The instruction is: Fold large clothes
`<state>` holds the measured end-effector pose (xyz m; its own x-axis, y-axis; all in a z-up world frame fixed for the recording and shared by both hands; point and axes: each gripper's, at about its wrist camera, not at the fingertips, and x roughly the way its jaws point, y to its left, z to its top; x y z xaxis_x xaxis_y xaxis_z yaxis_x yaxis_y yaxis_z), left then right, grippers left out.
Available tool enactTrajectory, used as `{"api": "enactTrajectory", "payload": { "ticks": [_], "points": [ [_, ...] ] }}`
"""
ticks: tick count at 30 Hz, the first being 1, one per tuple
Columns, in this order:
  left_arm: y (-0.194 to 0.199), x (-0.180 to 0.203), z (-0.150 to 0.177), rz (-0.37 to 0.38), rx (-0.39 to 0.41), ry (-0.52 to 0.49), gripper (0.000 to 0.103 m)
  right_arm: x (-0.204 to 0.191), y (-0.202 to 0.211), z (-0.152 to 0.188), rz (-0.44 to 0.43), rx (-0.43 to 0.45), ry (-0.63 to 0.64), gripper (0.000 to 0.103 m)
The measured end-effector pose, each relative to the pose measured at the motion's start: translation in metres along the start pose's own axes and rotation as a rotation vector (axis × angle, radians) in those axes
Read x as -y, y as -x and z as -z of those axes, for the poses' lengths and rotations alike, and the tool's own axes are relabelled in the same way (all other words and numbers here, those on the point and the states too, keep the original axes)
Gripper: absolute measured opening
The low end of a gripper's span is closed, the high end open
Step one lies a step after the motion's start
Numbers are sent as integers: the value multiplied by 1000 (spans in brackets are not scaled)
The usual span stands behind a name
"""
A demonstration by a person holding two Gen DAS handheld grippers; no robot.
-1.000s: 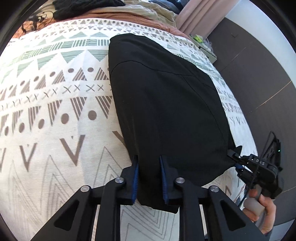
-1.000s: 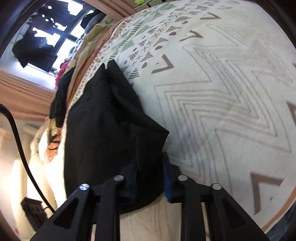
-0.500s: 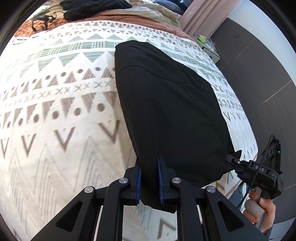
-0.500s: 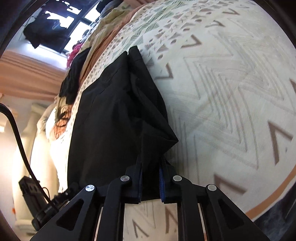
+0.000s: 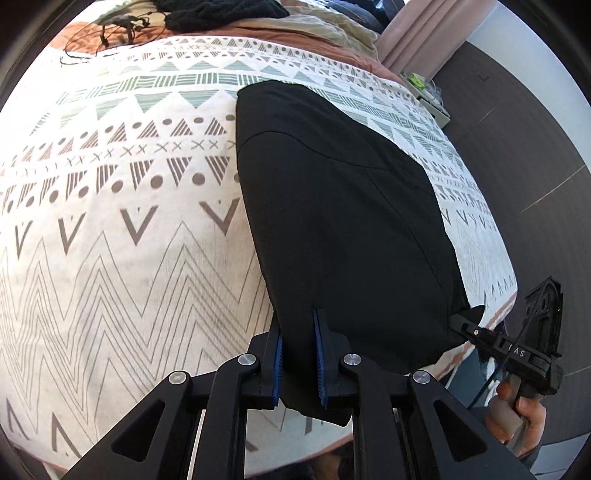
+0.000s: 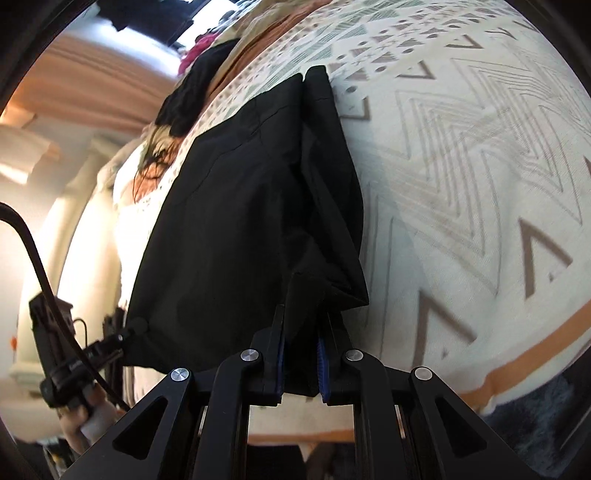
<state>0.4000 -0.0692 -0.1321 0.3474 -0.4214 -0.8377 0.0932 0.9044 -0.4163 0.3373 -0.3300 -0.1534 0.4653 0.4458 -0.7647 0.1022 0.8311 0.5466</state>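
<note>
A large black garment [image 5: 343,221] lies lengthwise on the patterned bedspread [image 5: 110,240], its near end lifted off the bed. My left gripper [image 5: 298,325] is shut on the garment's near left corner. My right gripper [image 6: 300,321] is shut on the near right corner of the garment [image 6: 240,206]. The right gripper also shows at the lower right of the left wrist view [image 5: 458,324], pinching the cloth. The left gripper shows at the lower left of the right wrist view [image 6: 123,336]. The hem hangs taut between the two grippers.
A pile of dark and beige clothes [image 5: 221,14] lies at the bed's far end. A dark wall panel [image 5: 517,147] runs along the bed's right side. The bed's near edge with an orange border [image 6: 517,376] is just below the grippers.
Both grippers have closed tighter on the garment's near corners and drawn back and up toward the bed's near edge, lifting the hem and stretching the cloth.
</note>
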Motion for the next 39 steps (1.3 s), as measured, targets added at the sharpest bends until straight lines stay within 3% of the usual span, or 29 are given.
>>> {"api": "enactTrajectory", "payload": {
  "ticks": [3,7,10,11,16,18,21,23,25,27,31,39],
  "points": [
    [-5,1,3,-27,-11,-16,19,2,12,-1,68,30,7,35],
    [-12,6,6,-57,-26,-32,21,10,28,-5,49,72,-8,37],
    [-14,6,10,-67,-25,-57,26,7,33,-3,38,90,25,14],
    [-14,8,10,-67,-28,-66,29,8,35,-2,43,105,29,11],
    [-18,11,3,-51,-46,-84,49,21,38,4,79,118,-1,7],
    [-18,9,-3,-54,-41,-78,50,23,38,5,85,109,2,7],
    [-18,-1,-16,-59,-26,-48,51,21,35,0,101,73,26,19],
    [-19,-9,-25,-57,-19,-15,51,26,37,-3,101,82,12,41],
    [-21,-14,-35,-57,-12,9,51,30,38,-9,101,96,-14,48],
    [-23,-18,-45,-56,1,27,51,29,40,-19,82,104,-8,48],
    [-27,-21,-66,-60,24,55,51,21,39,-48,59,123,14,71],
    [-41,-23,-98,-60,42,99,51,19,7,-101,19,56,12,72]
  ]
}}
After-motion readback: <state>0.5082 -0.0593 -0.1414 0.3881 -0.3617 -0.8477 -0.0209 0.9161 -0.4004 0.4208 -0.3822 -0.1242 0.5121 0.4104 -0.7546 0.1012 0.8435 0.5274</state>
